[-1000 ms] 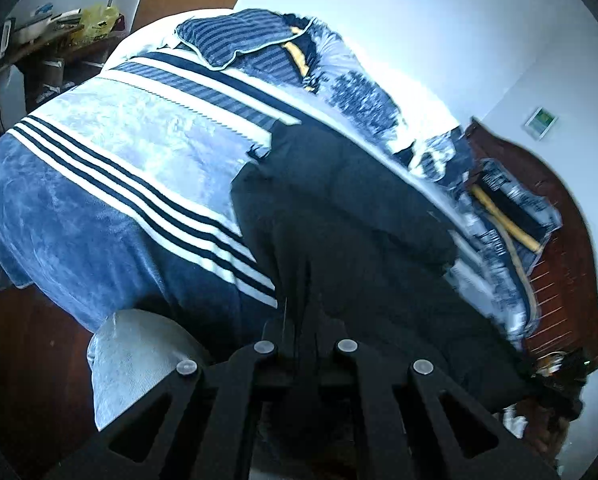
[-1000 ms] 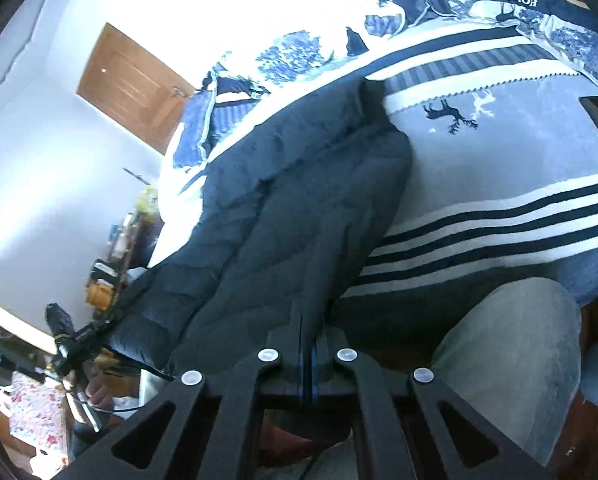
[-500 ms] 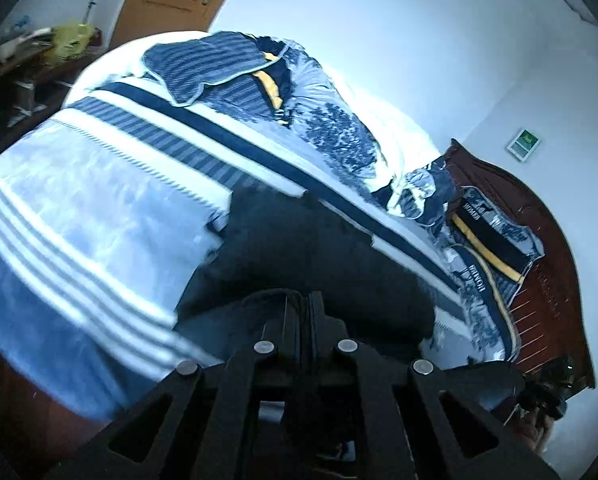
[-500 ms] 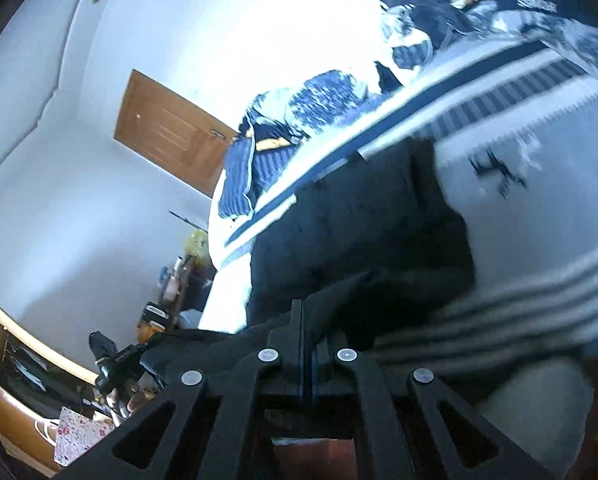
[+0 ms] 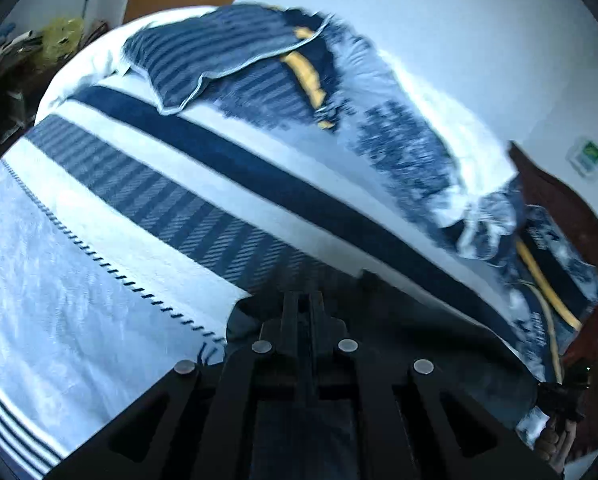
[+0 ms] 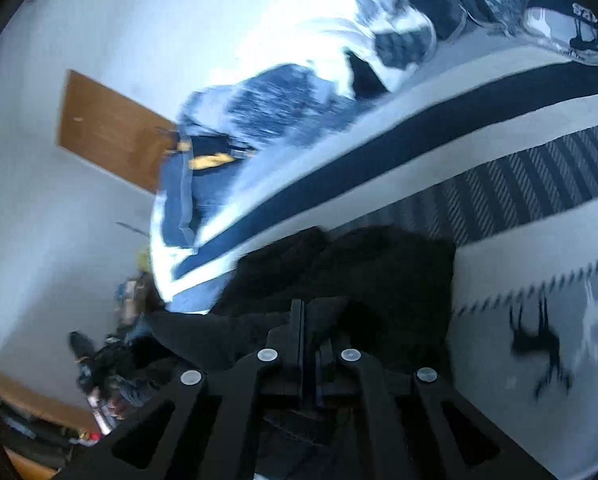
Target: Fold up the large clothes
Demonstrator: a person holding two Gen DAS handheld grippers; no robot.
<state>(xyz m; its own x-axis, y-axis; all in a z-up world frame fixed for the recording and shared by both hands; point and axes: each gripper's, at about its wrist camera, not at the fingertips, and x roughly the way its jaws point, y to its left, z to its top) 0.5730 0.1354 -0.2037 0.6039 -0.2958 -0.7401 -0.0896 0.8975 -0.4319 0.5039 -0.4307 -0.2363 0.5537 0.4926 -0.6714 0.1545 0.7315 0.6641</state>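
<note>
A large black quilted jacket [image 6: 379, 272] lies on a bed with a blue-and-white striped blanket [image 5: 99, 240]. In the left wrist view the jacket [image 5: 419, 320] shows only as a dark mass around and behind the fingers. My left gripper [image 5: 305, 304] is shut on the jacket's edge, low over the blanket. My right gripper [image 6: 305, 312] is shut on the jacket's fabric too, with the folded bulk of the jacket just ahead of it. Both views are motion-blurred.
A crumpled blue patterned duvet [image 5: 279, 64] and pillows [image 5: 547, 264] lie along the far side of the bed. A wooden door [image 6: 107, 132] and a cluttered shelf [image 6: 39, 420] stand past the bed's end. A dark wooden headboard [image 5: 571, 208] is at the right.
Both grippers have swung forward and down over the bed, carrying the jacket's near edge across it. The jacket, earlier spread long towards me, is now doubled over on the blanket.
</note>
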